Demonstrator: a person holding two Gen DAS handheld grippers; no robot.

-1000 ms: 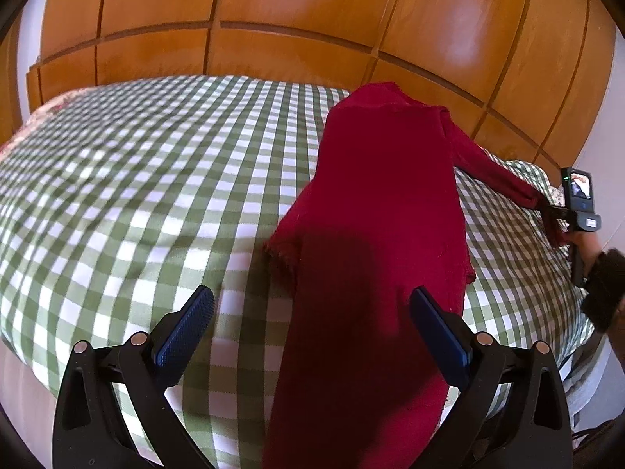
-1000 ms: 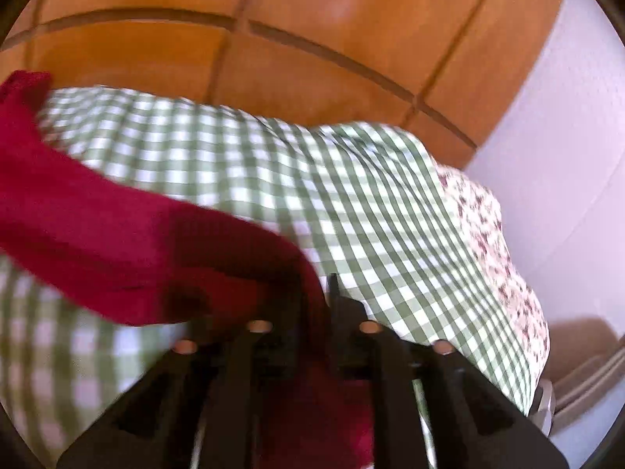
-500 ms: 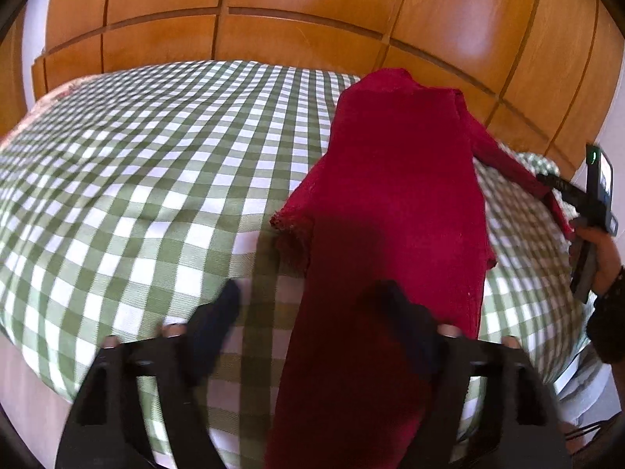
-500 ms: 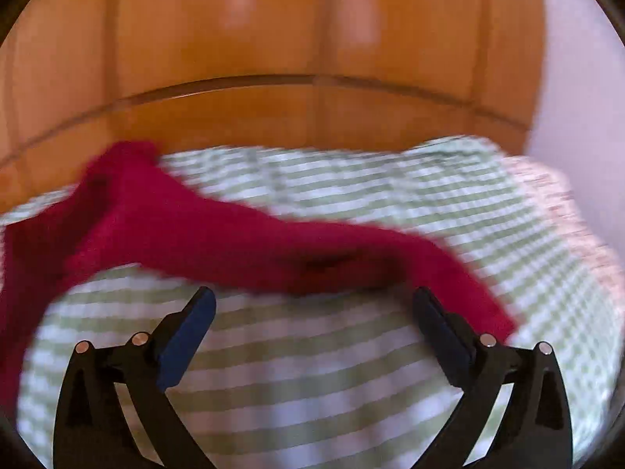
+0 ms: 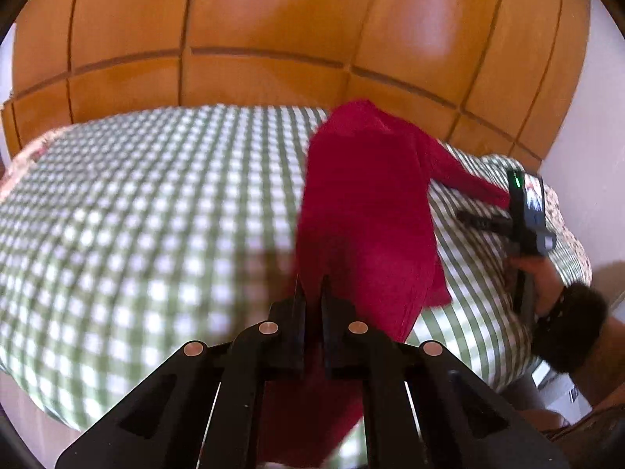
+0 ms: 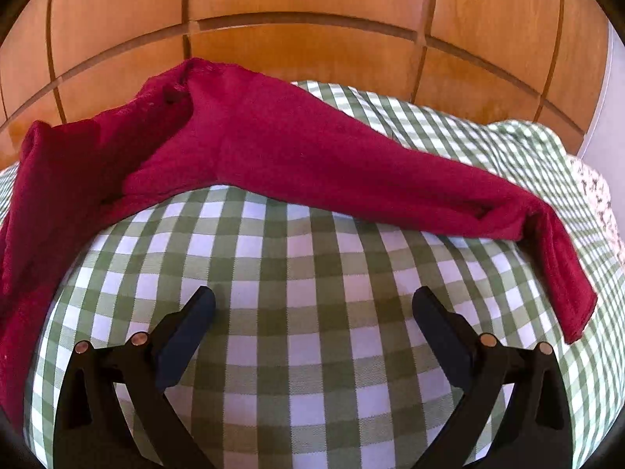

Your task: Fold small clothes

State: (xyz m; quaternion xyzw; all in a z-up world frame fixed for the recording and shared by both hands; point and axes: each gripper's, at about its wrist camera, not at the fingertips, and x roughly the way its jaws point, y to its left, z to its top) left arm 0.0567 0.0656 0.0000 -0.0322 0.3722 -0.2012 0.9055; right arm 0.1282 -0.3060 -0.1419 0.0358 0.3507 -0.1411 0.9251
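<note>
A dark red long-sleeved garment (image 5: 367, 211) lies lengthwise on the green-and-white checked bed cover (image 5: 156, 203). My left gripper (image 5: 311, 293) is shut on the garment's near left edge, with red cloth between the fingers. In the right wrist view the garment (image 6: 273, 144) stretches one sleeve (image 6: 449, 191) out to the right, its cuff bent down near the cover's edge. My right gripper (image 6: 312, 312) is open and empty just above the cover (image 6: 312, 273), in front of the sleeve. The right gripper also shows in the left wrist view (image 5: 527, 215) at the sleeve's end.
A wooden panelled headboard (image 5: 293, 31) rises behind the bed. A floral sheet (image 6: 601, 203) shows at the right edge of the bed. A white wall (image 5: 586, 156) stands to the right. The bed's near edge drops off below the left gripper.
My left gripper has closed on the garment's near left edge. My right gripper has let go of the sleeve and opened, and the sleeve now lies on the cover.
</note>
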